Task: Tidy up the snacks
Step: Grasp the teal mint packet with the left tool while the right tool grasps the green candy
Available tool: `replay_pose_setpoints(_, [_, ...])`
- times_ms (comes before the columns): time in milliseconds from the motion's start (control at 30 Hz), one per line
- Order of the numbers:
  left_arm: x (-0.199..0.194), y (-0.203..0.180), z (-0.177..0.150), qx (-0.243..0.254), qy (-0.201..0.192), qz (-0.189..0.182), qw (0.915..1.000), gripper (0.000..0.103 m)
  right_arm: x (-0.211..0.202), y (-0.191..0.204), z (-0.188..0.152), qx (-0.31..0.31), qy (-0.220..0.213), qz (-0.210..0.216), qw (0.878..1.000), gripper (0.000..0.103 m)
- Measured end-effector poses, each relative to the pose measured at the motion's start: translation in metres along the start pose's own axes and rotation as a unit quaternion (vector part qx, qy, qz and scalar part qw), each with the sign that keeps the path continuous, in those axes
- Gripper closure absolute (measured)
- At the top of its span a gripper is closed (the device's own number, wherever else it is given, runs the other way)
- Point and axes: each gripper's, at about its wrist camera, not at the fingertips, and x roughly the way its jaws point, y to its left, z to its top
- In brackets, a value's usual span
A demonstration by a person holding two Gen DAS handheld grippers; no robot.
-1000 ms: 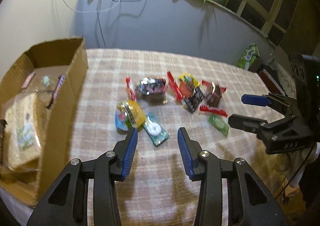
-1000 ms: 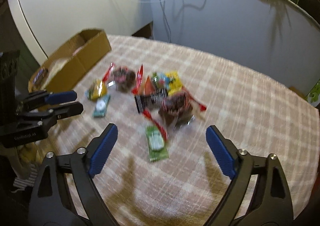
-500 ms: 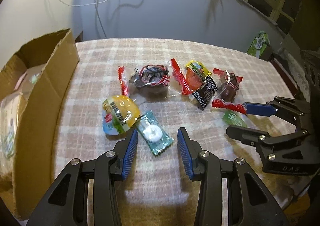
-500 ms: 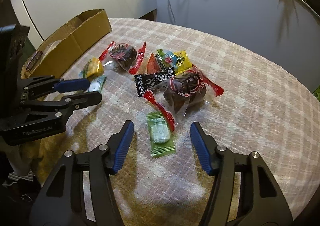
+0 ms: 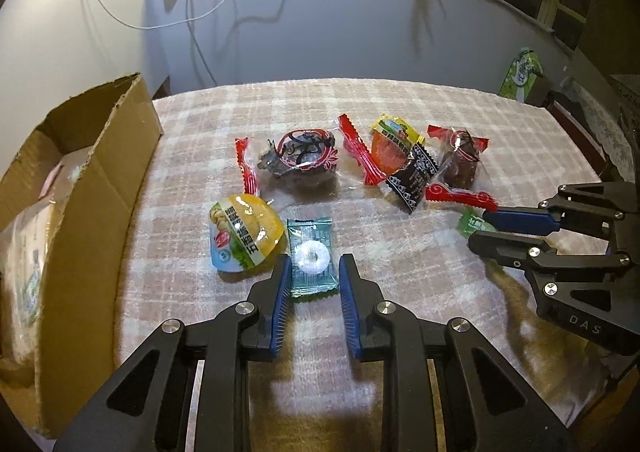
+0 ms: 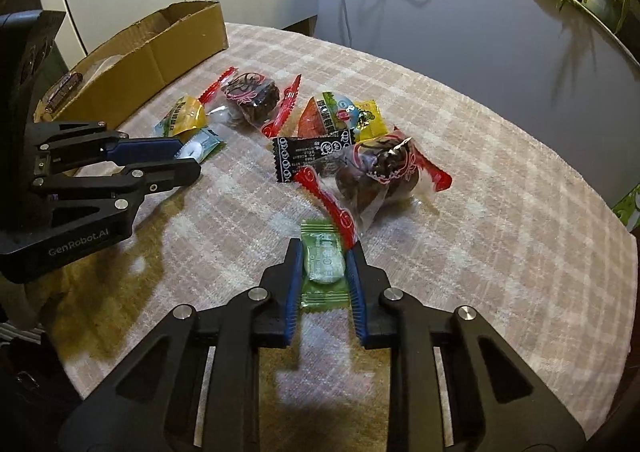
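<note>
Left wrist view, left to right: cardboard box (image 5: 92,180) sits at 9 o'clock on the checked cloth (image 5: 400,292), with bagged items inside. Yellow jelly cup (image 5: 244,238) lies just right of it, touching the teal mint packet (image 5: 310,258). Your left gripper (image 5: 311,272) has just been closing; its blue pads now sit narrow against both long edges of that teal packet, which lies flat on the cloth at 6 o'clock. Beyond, at 12 o'clock, is a dark snack in a red-ended wrapper (image 5: 298,162), then an orange-yellow packet (image 5: 390,142), a black sachet (image 5: 412,178) and a second dark snack (image 5: 460,164). Your right gripper (image 5: 480,228) comes in at 3 o'clock.

Right wrist view: left gripper (image 6: 188,158) at 9 o'clock, over the teal packet (image 6: 200,146). Right gripper (image 6: 322,264) at 6 o'clock has just been closing too; its pads are narrow and clamp the green candy packet (image 6: 322,268) from both sides, packet still on the cloth (image 6: 500,252). A red wrapper end (image 6: 332,204) overlaps the green packet's far edge.
</note>
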Motion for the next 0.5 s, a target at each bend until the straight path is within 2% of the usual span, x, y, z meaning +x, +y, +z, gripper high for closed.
replay_pose_setpoints(200, [-0.012, 0.006, -0.006, -0.011, -0.006, -0.014, 0.9998, 0.081, -0.011, -0.002, -0.007, 0.030, -0.003, 0.022, 0.999, 0.081])
replay_pose_setpoints(500, [-0.044, 0.012, -0.005, -0.020, -0.038, -0.022, 0.9988, 0.081, -0.049, 0.005, -0.008, 0.039, -0.038, 0.013, 0.998, 0.081])
